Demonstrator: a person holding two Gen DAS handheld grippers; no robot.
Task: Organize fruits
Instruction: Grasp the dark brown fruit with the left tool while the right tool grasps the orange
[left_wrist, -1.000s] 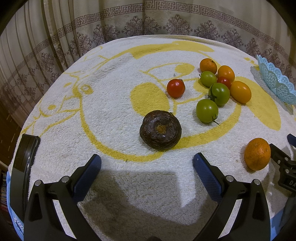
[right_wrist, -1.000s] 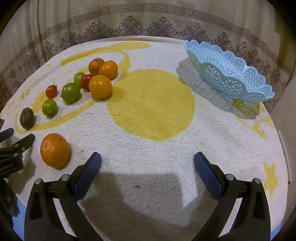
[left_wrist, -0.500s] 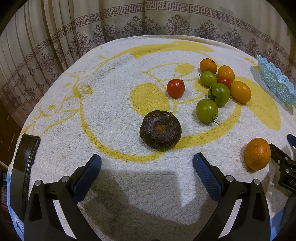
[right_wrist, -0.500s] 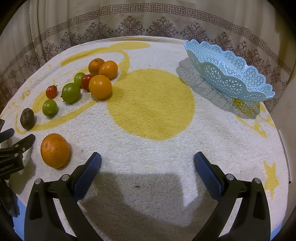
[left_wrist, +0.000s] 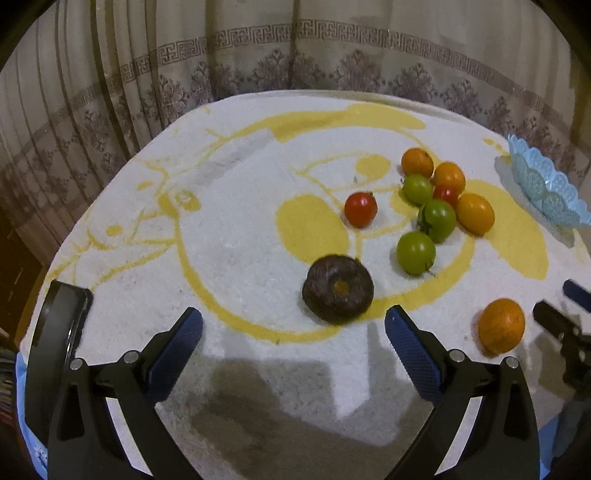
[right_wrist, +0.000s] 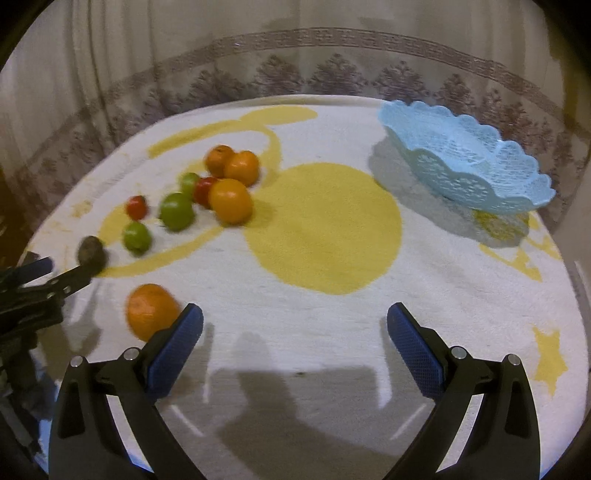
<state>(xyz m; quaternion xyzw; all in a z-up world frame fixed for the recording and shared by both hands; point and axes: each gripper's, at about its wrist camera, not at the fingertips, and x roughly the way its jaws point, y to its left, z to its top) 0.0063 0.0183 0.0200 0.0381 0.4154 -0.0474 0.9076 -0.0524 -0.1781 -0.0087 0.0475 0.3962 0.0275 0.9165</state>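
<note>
My left gripper (left_wrist: 293, 332) is open and empty, just short of a dark brown fruit (left_wrist: 337, 289) lying a little right of its gap. Beyond lie a red tomato (left_wrist: 360, 209), green tomatoes (left_wrist: 415, 253) and orange fruits (left_wrist: 475, 213) in a cluster. A lone orange (left_wrist: 501, 325) lies at the right, next to the other gripper's tip. My right gripper (right_wrist: 294, 332) is open and empty above the towel. The lone orange (right_wrist: 151, 311) sits just outside its left finger. The light blue lace basket (right_wrist: 466, 171) stands empty at the far right.
A white towel with yellow shapes (right_wrist: 325, 229) covers the round table. Patterned curtains (left_wrist: 258, 55) hang behind. A dark phone-like object (left_wrist: 55, 332) stands at the table's left edge in the left wrist view.
Both grippers have moved forward and tilted up, so the fruits sit lower and closer in both views. The lone orange now lies beside the right gripper's left finger. Both stay open.
</note>
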